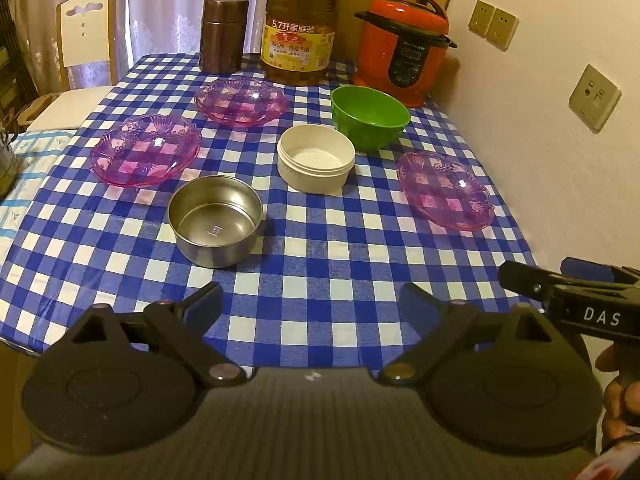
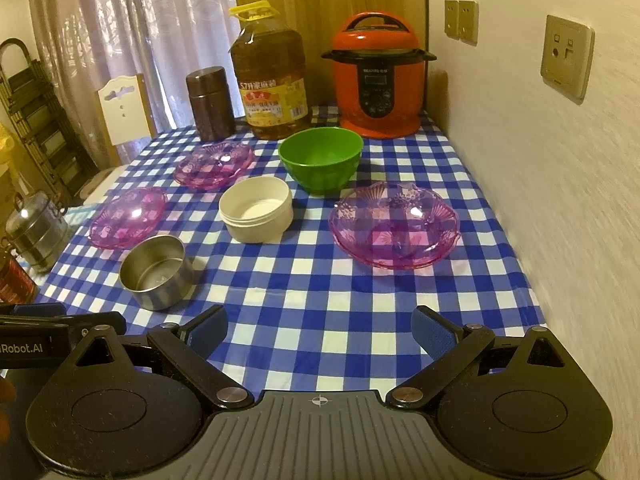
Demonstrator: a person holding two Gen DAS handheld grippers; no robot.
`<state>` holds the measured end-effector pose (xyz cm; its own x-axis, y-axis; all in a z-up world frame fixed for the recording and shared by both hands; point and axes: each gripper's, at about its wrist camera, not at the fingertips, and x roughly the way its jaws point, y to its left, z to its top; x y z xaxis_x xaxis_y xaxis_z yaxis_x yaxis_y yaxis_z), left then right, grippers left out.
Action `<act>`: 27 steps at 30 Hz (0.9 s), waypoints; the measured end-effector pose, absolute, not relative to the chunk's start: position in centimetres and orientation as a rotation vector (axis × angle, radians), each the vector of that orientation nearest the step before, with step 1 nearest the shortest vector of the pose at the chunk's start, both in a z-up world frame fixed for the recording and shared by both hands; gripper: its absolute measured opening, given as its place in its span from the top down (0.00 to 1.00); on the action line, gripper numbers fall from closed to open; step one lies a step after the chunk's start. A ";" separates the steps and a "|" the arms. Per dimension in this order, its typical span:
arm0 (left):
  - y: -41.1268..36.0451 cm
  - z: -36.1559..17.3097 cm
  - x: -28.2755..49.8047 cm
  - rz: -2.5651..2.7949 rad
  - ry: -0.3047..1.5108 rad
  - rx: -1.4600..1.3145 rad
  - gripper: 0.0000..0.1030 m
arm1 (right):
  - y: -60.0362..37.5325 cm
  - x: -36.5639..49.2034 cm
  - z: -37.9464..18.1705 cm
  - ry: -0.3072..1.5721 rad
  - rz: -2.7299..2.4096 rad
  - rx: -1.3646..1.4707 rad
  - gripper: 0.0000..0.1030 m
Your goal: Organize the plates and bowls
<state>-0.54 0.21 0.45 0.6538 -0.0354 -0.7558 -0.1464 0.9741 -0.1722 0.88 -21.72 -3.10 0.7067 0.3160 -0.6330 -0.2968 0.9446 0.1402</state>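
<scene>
Three pink glass plates lie on the blue checked table: one at the left (image 1: 146,155) (image 2: 128,217), one at the back (image 1: 241,101) (image 2: 215,164), one at the right (image 1: 445,190) (image 2: 394,226). A steel bowl (image 1: 216,221) (image 2: 157,272), a white bowl (image 1: 316,158) (image 2: 257,209) and a green bowl (image 1: 370,117) (image 2: 321,159) stand between them. My left gripper (image 1: 312,304) is open and empty above the near table edge. My right gripper (image 2: 320,328) is open and empty, also near the front edge, with the right plate ahead of it.
A brown canister (image 1: 222,33), a big oil bottle (image 1: 299,28) and a red pressure cooker (image 1: 402,46) stand along the back. A wall with sockets (image 1: 594,98) runs along the right side. A steel stacked container (image 2: 36,230) and a chair (image 2: 124,108) are off to the left.
</scene>
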 end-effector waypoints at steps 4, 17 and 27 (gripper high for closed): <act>0.2 0.5 -0.5 0.064 0.858 -0.227 0.09 | -21.7 0.9 -3.1 0.707 0.338 0.028 0.05; 0.3 0.5 -0.7 0.058 0.864 -0.228 0.09 | -21.7 0.9 -3.2 0.713 0.338 0.029 0.05; 0.3 0.4 -0.7 0.055 0.865 -0.227 0.09 | -21.7 0.9 -3.2 0.712 0.337 0.026 0.05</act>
<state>-0.69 0.32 0.40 0.6490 -0.0436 -0.7595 -0.1397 0.9745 -0.1754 0.86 -21.73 -3.22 0.7054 0.3117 -0.6366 -0.2938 0.9459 0.1375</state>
